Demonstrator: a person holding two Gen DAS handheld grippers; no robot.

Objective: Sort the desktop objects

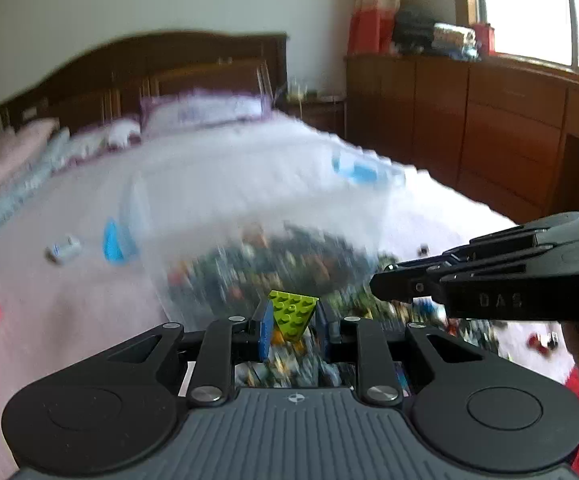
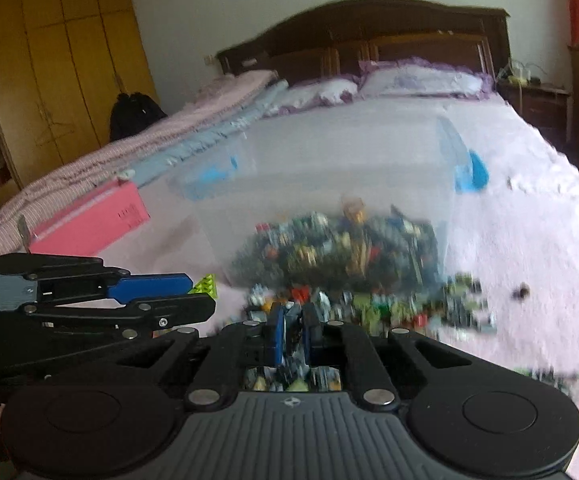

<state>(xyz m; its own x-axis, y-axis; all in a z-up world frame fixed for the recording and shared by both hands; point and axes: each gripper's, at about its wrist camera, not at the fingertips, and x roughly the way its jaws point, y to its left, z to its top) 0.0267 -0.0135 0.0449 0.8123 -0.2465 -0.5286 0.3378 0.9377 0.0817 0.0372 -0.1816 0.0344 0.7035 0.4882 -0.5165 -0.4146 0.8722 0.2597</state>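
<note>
Here a lime green brick plate [image 1: 292,314] is pinched by the left gripper [image 1: 292,328], while the right gripper [image 2: 293,332] is pressed together before the clear bin [image 2: 329,184]

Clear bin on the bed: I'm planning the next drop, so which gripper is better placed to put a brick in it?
Probably left. The left gripper visibly pinches a green brick facing the clear bin; what the shut right gripper holds is too blurred.

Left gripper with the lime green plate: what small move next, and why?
Probably carry it forward over the clear bin and release there. The left gripper is shut on the lime green plate, and the bin ahead already holds mixed bricks. The frames are blurred, so I cannot confirm alignment.
</note>
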